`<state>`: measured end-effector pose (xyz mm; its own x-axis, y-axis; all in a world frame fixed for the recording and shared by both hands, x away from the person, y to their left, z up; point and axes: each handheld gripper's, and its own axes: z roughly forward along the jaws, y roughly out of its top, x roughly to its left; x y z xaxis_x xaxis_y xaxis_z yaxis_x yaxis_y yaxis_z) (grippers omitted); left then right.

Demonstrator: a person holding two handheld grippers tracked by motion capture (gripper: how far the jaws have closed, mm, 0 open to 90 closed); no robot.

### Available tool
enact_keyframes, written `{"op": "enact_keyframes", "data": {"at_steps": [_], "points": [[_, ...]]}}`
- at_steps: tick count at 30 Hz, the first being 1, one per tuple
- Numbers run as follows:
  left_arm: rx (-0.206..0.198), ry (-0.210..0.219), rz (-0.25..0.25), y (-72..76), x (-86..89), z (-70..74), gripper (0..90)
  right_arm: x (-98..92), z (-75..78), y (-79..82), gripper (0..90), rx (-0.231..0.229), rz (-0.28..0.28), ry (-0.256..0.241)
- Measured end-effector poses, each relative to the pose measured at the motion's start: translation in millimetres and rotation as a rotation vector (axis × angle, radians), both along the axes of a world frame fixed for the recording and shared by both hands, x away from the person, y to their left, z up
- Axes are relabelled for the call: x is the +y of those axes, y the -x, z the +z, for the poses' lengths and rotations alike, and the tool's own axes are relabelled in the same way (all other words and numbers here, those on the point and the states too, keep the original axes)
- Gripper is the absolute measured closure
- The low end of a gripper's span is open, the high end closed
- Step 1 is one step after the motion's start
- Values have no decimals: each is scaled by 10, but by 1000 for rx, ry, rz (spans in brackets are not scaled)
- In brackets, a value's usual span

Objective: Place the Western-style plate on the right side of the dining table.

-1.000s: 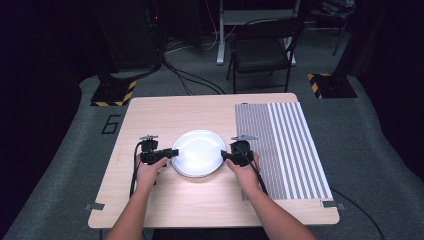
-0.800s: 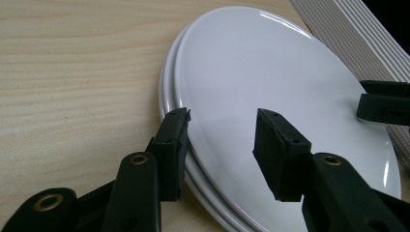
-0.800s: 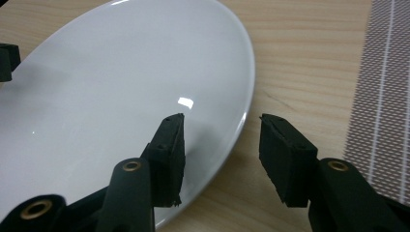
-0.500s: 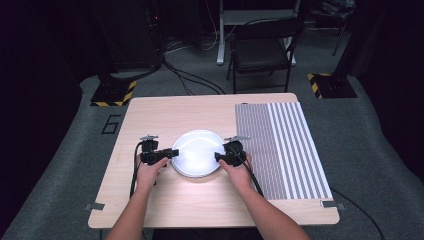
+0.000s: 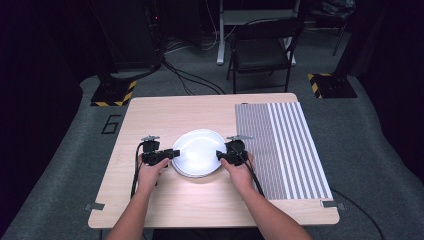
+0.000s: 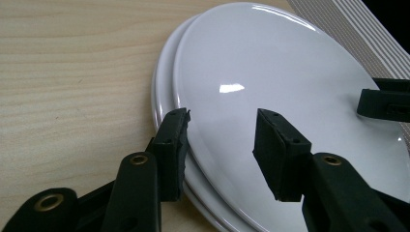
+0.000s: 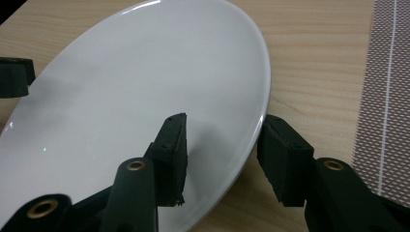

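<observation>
Two white plates [image 5: 197, 152] lie stacked, slightly offset, on the middle of the wooden table [image 5: 165, 115]. My left gripper [image 5: 172, 154] is at the stack's left rim and my right gripper [image 5: 220, 156] at its right rim. In the left gripper view the upper plate [image 6: 270, 77] overlaps the lower plate [image 6: 162, 96]. The left gripper [image 6: 225, 150] is open and straddles the upper plate's rim. In the right gripper view the right gripper [image 7: 222, 154] is open too, one jaw over the plate [image 7: 145, 82] and one outside its rim. Neither gripper clamps the plate.
A grey-and-white striped mat [image 5: 285, 145] covers the table's right part, close to my right hand. A dark folding chair [image 5: 262, 50] and cables stand on the floor beyond the far edge. Bare wood lies in front of and behind the plates.
My right gripper has slid left from the mat's edge onto the plates' right rim. The left gripper has stayed at the left rim.
</observation>
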<state>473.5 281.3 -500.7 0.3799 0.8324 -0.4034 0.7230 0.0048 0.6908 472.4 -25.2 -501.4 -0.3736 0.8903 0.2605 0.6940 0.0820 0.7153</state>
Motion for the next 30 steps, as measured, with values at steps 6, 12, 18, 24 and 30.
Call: {"op": "enact_keyframes", "data": {"at_steps": [6,12,18,24,30], "points": [[0,4,-12,-3,-52,-13,558,-69,53,32,536,5,2,-9],[2,13,-24,-7,-86,-25,560,-122,79,67,536,5,-8,-26],[11,47,-36,-16,-138,-30,564,-210,60,58,536,25,-27,-39],[11,27,-49,-34,-197,-22,562,-251,68,67,535,18,-34,-27],[16,36,-55,-49,-238,-27,562,-299,90,83,535,12,-44,-28]]}}
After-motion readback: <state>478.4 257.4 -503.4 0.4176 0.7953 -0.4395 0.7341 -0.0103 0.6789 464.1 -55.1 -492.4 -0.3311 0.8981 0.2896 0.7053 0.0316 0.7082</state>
